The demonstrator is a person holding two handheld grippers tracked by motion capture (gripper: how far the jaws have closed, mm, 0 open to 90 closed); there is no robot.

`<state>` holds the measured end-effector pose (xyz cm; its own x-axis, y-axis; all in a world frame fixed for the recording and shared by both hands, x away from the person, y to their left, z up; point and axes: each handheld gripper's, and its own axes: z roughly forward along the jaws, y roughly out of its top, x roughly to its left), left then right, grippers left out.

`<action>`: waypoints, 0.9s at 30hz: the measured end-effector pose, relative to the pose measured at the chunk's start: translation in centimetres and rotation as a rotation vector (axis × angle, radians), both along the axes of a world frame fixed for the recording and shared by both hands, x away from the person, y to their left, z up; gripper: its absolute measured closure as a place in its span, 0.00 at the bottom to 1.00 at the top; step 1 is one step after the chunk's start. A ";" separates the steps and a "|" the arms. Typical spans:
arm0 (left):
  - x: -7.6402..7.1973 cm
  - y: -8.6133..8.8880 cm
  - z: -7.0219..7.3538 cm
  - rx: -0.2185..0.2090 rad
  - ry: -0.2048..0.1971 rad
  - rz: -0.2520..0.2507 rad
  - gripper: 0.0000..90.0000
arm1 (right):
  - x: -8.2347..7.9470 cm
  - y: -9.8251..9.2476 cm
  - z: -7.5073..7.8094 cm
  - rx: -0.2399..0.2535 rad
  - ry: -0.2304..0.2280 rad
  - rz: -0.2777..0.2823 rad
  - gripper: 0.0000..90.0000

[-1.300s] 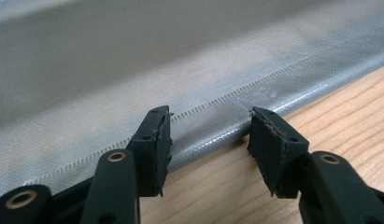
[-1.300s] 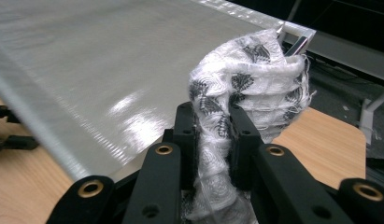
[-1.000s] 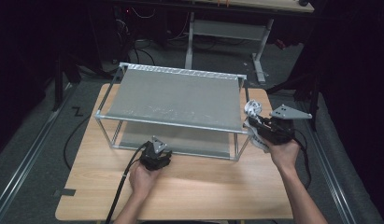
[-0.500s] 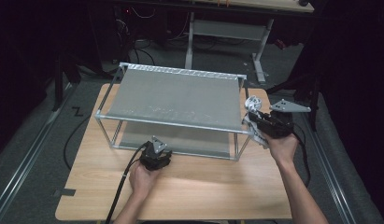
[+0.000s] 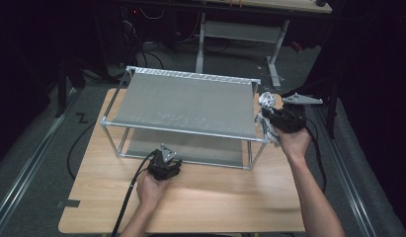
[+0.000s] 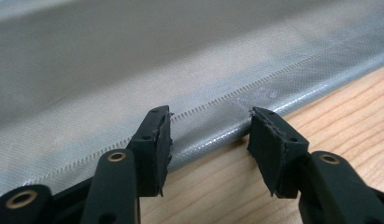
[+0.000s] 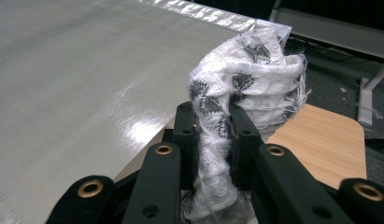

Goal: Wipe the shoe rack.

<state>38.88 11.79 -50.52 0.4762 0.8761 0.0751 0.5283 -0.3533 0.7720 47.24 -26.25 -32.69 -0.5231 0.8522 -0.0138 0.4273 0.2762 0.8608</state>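
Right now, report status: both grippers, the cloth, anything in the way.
Right gripper shut on white patterned cloth, beside rack's top shelf. Left gripper open, empty, at lower shelf's edge. Nothing in the way.

White black-patterned cloth (image 7: 245, 79) bunched upright beside shelf (image 7: 63, 70).

Black left claw (image 6: 209, 140) with brass rivets, black right claw (image 7: 214, 122), trailing black cables, bare forearms
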 end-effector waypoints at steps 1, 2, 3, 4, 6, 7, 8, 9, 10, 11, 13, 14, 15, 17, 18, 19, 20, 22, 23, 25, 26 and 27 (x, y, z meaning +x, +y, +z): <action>0.0 0.0 0.0 -0.001 0.001 0.000 0.55 | 0.3 0.0 0.0 0.000 0.003 -0.003 0.86; 0.0 0.0 0.0 -0.001 0.000 0.001 0.55 | 0.5 0.0 0.0 0.004 0.010 -0.011 0.86; 0.0 0.0 0.0 0.003 0.002 -0.002 0.55 | 0.7 0.0 0.0 0.002 0.009 -0.014 0.86; 0.0 0.0 0.0 0.003 0.002 -0.002 0.55 | 0.9 0.0 0.0 0.007 0.015 -0.020 0.86; 0.0 0.0 0.0 0.003 0.002 -0.002 0.55 | 1.3 0.0 0.0 0.010 0.019 -0.026 0.86; 0.0 0.0 0.0 0.002 0.002 -0.002 0.55 | 1.5 0.0 0.0 0.011 0.020 -0.026 0.86; 0.0 0.0 0.0 0.002 0.002 -0.002 0.55 | 1.6 0.0 0.0 0.012 0.021 -0.030 0.86; 0.0 0.0 0.0 0.002 0.002 -0.002 0.55 | 1.8 0.0 0.1 0.015 0.025 -0.033 0.86; 0.0 0.0 0.0 0.002 0.002 -0.002 0.55 | 2.0 0.0 0.1 0.015 0.027 -0.037 0.86; 0.0 0.0 0.0 0.002 0.002 -0.002 0.55 | 2.1 0.0 0.1 0.015 0.031 -0.040 0.86; 0.0 0.1 0.0 -0.001 0.004 -0.001 0.55 | 2.5 0.2 0.2 0.008 0.033 -0.047 0.86; 0.0 0.1 0.0 -0.003 0.004 -0.001 0.55 | 2.7 0.3 0.2 0.002 0.034 -0.051 0.85; 0.0 0.1 0.0 -0.005 0.005 0.000 0.55 | 2.9 0.3 0.3 0.000 0.034 -0.055 0.85; 0.0 0.1 0.0 -0.005 0.005 -0.001 0.55 | 3.2 0.4 0.3 0.000 0.037 -0.061 0.85; 0.0 0.1 0.0 -0.005 0.005 -0.001 0.55 | 3.4 0.4 0.3 0.000 0.037 -0.065 0.85; 0.0 0.1 0.0 -0.005 0.006 -0.001 0.55 | 3.5 0.4 0.2 0.001 0.034 -0.065 0.85; 0.0 0.1 0.0 -0.004 0.005 -0.001 0.55 | 3.6 0.4 0.2 0.002 0.032 -0.066 0.85; 0.0 0.1 0.0 -0.004 0.005 -0.001 0.55 | 3.9 0.3 0.1 0.011 0.032 -0.064 0.84; 0.0 0.1 0.0 -0.005 0.004 -0.001 0.55 | 3.9 0.2 0.1 0.014 0.033 -0.064 0.84; 0.0 0.1 0.0 -0.005 0.004 -0.001 0.55 | 3.8 0.2 0.1 0.004 0.025 -0.059 0.84; 0.0 0.1 0.0 -0.005 0.004 -0.001 0.55 | 3.6 0.2 0.1 0.001 0.024 -0.056 0.85; 0.0 0.1 0.0 -0.004 0.004 -0.001 0.55 | 3.4 0.2 0.2 -0.005 0.020 -0.049 0.85</action>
